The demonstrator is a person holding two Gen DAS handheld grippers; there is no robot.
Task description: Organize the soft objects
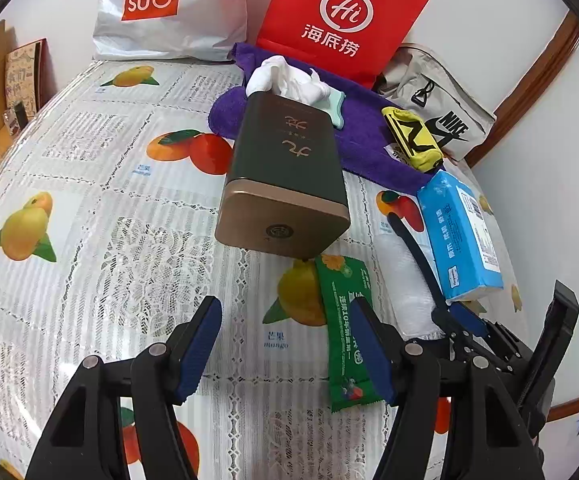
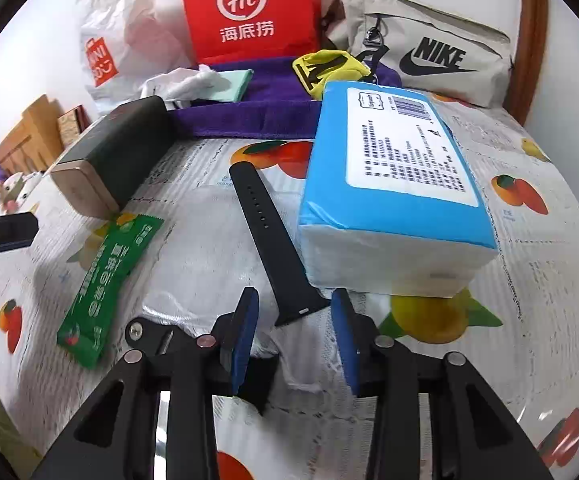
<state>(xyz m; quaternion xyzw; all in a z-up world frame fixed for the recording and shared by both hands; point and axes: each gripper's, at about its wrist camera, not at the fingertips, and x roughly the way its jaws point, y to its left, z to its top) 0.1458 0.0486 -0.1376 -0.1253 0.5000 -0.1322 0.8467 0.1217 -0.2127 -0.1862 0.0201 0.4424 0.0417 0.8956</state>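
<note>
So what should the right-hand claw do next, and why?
Probably ease forward and a little lower so the pads straddle the black watch strap, then close. The right gripper stands open with nothing between its pads, and the strap's wide end lies on the table just ahead of its fingertips. The blue tissue pack sits close on the right, so it should keep clear of that.
</note>
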